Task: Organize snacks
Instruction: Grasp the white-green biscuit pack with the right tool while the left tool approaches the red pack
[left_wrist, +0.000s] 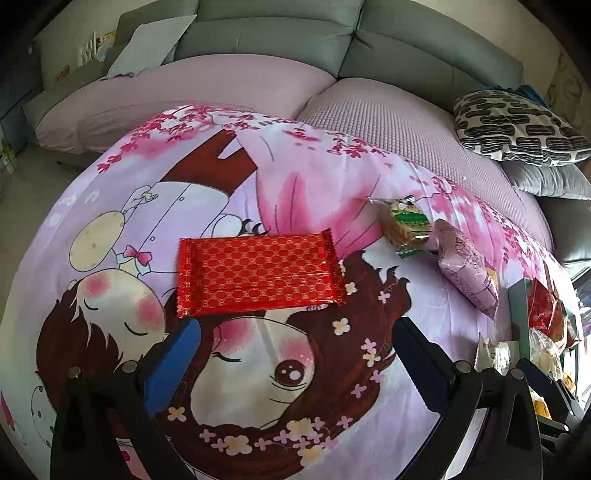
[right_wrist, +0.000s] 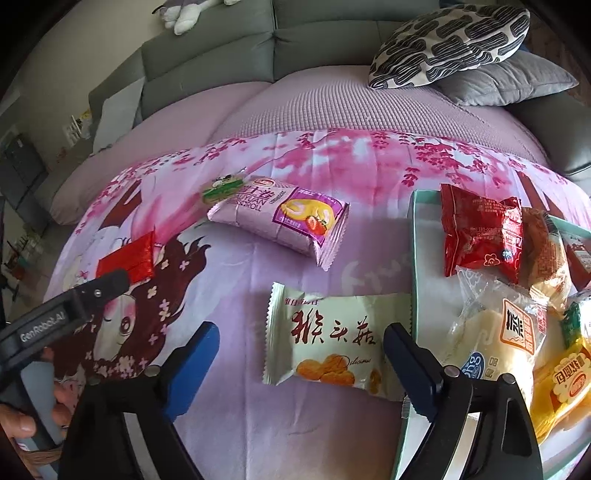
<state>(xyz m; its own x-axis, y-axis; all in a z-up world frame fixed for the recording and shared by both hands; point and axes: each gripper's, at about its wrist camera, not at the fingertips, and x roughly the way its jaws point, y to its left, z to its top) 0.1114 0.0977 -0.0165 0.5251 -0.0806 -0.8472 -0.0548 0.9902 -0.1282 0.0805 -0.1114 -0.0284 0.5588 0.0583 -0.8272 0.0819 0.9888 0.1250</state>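
White packet: laid flat on the quilt, framed by the spread, non-touching fingers of the right gripper. Tray: just right of the packet, piled with snacks. Purple roll: placed beyond the packet. Red packet: seen far left, before the left gripper, likewise held wide and empty.
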